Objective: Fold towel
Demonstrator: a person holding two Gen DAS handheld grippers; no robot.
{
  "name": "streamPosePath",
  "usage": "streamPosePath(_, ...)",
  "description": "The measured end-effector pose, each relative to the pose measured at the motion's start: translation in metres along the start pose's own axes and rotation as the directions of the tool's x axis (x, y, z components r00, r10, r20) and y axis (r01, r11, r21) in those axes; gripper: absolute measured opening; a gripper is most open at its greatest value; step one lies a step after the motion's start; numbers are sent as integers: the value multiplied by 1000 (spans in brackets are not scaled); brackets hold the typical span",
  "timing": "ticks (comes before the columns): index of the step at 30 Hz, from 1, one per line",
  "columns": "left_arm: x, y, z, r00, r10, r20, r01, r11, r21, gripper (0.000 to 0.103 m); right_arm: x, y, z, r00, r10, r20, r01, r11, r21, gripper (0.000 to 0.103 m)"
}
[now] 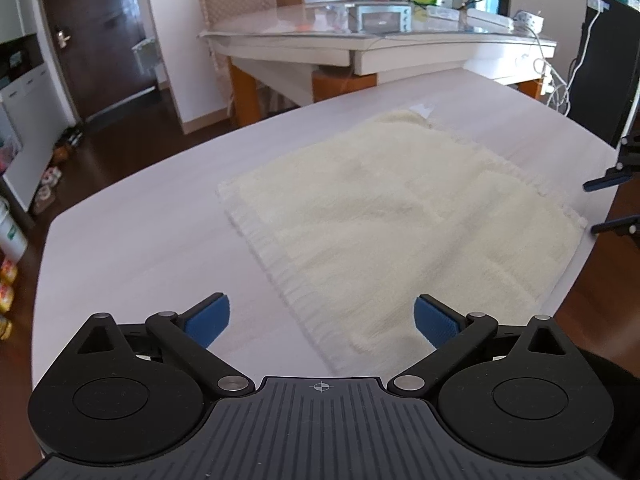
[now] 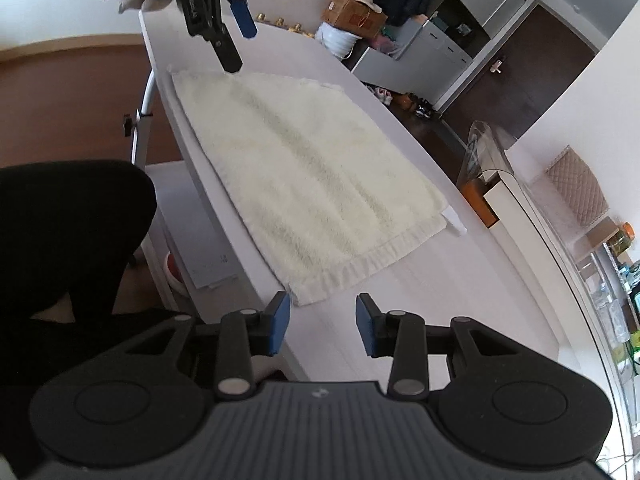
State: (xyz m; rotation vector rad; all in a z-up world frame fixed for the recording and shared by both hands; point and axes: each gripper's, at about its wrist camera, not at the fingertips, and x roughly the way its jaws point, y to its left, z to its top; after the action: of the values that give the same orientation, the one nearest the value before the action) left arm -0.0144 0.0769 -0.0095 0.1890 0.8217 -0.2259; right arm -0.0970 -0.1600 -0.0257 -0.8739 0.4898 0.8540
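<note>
- The towel (image 1: 380, 216) lies flat on the white table (image 1: 140, 240), apparently already folded; layer count is unclear.
- The left gripper (image 1: 320, 322) stands wide apart, empty, over the near corner.
- The right gripper (image 2: 322, 326) is partly apart, empty.
- Risk: pinching one layer only, or dragging cloth off the edge.

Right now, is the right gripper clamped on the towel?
No, the right gripper has nothing between its jaws, and the towel lies flat on the table just ahead of them.
</note>
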Motion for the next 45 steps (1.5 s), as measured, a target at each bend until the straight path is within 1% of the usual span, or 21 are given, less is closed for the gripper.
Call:
streamPosePath(5, 9, -11, 9, 1000, -30, 2, 30, 999, 22, 101, 9, 1, 2, 999, -3, 44, 5, 998, -58, 40)
streamPosePath(10, 17, -31, 26, 997, -78, 29, 77, 996, 41, 101, 20, 10, 7, 996, -46, 81, 60, 983, -174, 40)
streamPosePath(14, 30, -60, 49, 985, -160, 60, 154, 984, 85, 101, 23, 6, 7, 995, -35, 95, 49, 987, -156, 40)
streamPosePath(19, 55, -97, 70, 965, -256, 48, 246, 956, 159, 101, 25, 9, 5, 991, -62, 120, 82, 981, -174, 41)
streamPosePath(21, 63, -104, 71, 966, -257, 35, 247, 952, 179, 101, 27, 11, 4, 989, -73, 130, 97, 978, -186, 42)
streamPosePath(23, 73, -108, 71, 969, -245, 17, 238, 952, 192, 101, 27, 8, 5, 987, -69, 146, 94, 981, -170, 42)
streamPosePath(27, 84, -106, 68, 975, -224, -6, 221, 958, 182, 101, 30, 0, 4, 986, -66, 153, 91, 983, -157, 42)
streamPosePath(30, 88, -101, 64, 974, -227, -14, 226, 959, 170, 101, 31, -3, 3, 988, -62, 145, 87, 981, -174, 43)
streamPosePath(34, 91, -95, 64, 972, -236, -17, 235, 960, 153, 102, 35, -5, 2, 989, -79, 122, 107, 964, -244, 44)
streamPosePath(37, 92, -94, 65, 969, -245, -18, 245, 958, 150, 102, 38, -8, 4, 991, -76, 114, 105, 956, -275, 44)
streamPosePath(40, 93, -93, 65, 967, -253, -17, 253, 957, 145, 102, 42, -7, 8, 990, -61, 124, 98, 943, -318, 43)
streamPosePath(45, 93, -89, 65, 965, -261, -14, 261, 956, 132, 102, 47, 4, 15, 988, -50, 144, 108, 898, -427, 43)
